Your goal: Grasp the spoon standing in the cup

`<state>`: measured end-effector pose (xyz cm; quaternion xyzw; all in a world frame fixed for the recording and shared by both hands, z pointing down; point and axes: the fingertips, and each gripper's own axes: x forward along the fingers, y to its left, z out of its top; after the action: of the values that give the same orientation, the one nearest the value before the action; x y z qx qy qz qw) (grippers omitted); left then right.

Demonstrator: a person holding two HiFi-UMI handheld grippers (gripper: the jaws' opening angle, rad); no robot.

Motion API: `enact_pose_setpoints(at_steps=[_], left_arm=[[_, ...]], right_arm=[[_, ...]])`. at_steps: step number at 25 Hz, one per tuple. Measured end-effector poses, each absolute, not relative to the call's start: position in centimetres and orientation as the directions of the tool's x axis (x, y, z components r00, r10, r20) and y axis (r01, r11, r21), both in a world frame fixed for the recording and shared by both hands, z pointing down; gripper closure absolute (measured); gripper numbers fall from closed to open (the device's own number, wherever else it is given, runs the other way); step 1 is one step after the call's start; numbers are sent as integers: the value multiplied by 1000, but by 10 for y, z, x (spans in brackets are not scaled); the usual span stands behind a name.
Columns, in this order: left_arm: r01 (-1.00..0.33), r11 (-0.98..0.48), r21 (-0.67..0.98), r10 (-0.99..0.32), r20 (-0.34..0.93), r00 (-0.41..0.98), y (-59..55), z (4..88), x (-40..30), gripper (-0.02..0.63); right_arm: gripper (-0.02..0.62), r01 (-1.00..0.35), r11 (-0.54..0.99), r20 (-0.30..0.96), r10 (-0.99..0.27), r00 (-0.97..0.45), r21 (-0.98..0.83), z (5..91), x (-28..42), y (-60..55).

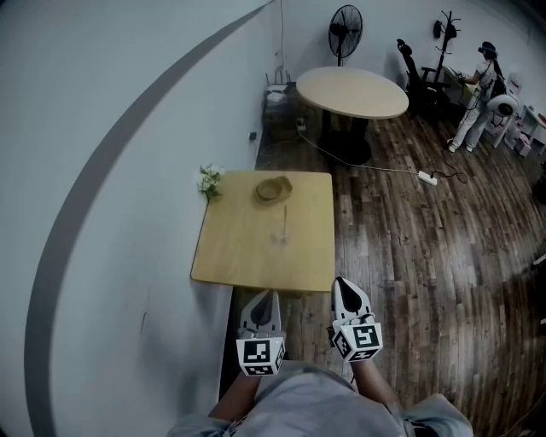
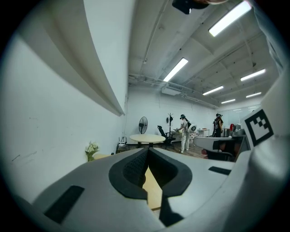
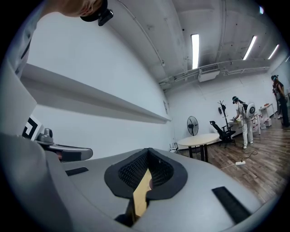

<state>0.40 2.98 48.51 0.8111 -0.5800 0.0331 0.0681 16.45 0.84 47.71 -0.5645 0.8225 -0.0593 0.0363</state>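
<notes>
A clear cup (image 1: 281,237) stands near the middle of the small square wooden table (image 1: 230,256), and a thin spoon (image 1: 283,218) stands upright in it. My left gripper (image 1: 266,295) and my right gripper (image 1: 341,282) both hover just short of the table's near edge, well away from the cup. Each has its jaws shut with nothing between them. In the left gripper view the left gripper (image 2: 148,150) points toward the room, with a sliver of table (image 2: 153,192) showing below its pads. The right gripper (image 3: 148,151) shows the same in the right gripper view. Neither gripper view shows the cup.
A woven bowl (image 1: 273,189) lies at the table's far side and a small bunch of flowers (image 1: 208,181) at its far left corner. The wall runs along the left. Beyond are a round table (image 1: 351,91), a fan (image 1: 345,26), a power strip (image 1: 427,177) on the floor and a person (image 1: 476,96).
</notes>
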Motion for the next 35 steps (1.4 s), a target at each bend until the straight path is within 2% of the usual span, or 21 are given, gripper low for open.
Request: enact_pose_setpoints(at_steps=[22, 30, 35], left_arm=[[-918, -385, 97, -911, 120, 395, -163, 482, -92, 604], [-921, -372, 116, -915, 125, 385, -198, 484, -101, 604], [-932, -341, 126, -925, 130, 356, -214, 484, -94, 604]], right_arm=[[597, -959, 254, 78, -961, -265, -125, 490, 80, -177], [598, -952, 280, 94, -952, -293, -124, 495, 70, -214], [597, -927, 365, 125, -919, -374, -87, 509, 66, -233]])
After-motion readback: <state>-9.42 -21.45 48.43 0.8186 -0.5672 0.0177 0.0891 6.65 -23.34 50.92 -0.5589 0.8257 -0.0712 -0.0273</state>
